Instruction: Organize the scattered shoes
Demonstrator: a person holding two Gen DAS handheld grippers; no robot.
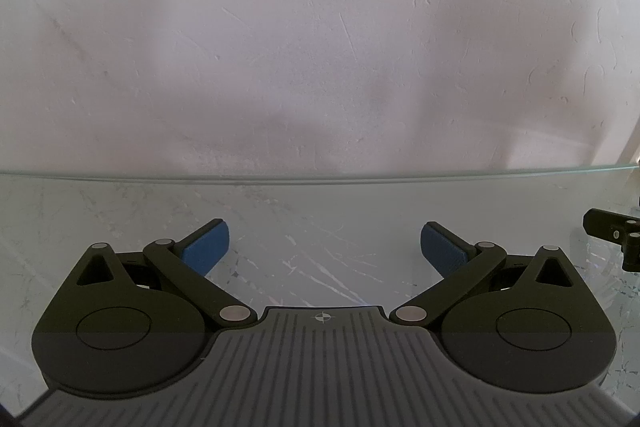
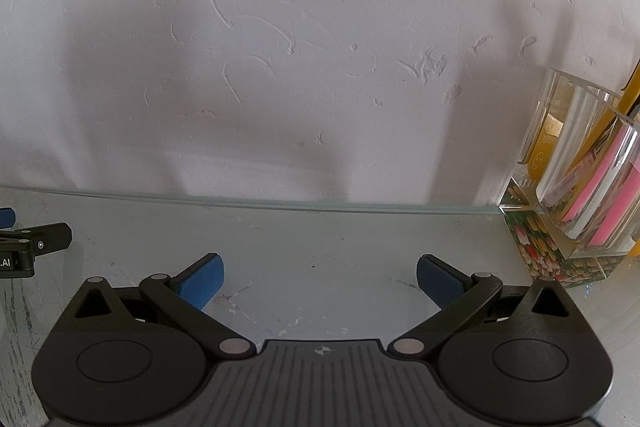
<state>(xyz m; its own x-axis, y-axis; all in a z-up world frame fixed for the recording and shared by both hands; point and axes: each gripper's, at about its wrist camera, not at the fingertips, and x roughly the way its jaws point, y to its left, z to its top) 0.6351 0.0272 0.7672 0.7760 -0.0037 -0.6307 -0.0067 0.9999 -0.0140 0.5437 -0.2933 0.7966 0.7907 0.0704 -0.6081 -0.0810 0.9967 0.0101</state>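
Note:
No shoes show in either view. My left gripper (image 1: 324, 247) is open and empty, its blue pads (image 1: 206, 247) wide apart, resting low over a glass tabletop (image 1: 320, 211) and facing a white plastered wall. My right gripper (image 2: 320, 283) is also open and empty over the same glass top (image 2: 320, 247), facing the wall. Part of the right gripper shows at the right edge of the left wrist view (image 1: 616, 235). Part of the left gripper shows at the left edge of the right wrist view (image 2: 28, 247).
A clear glass holder (image 2: 580, 179) with pink and yellow items stands at the right, on the glass edge by the wall. The white rough wall (image 2: 320, 47) stands close behind the glass's far edge (image 1: 320, 179).

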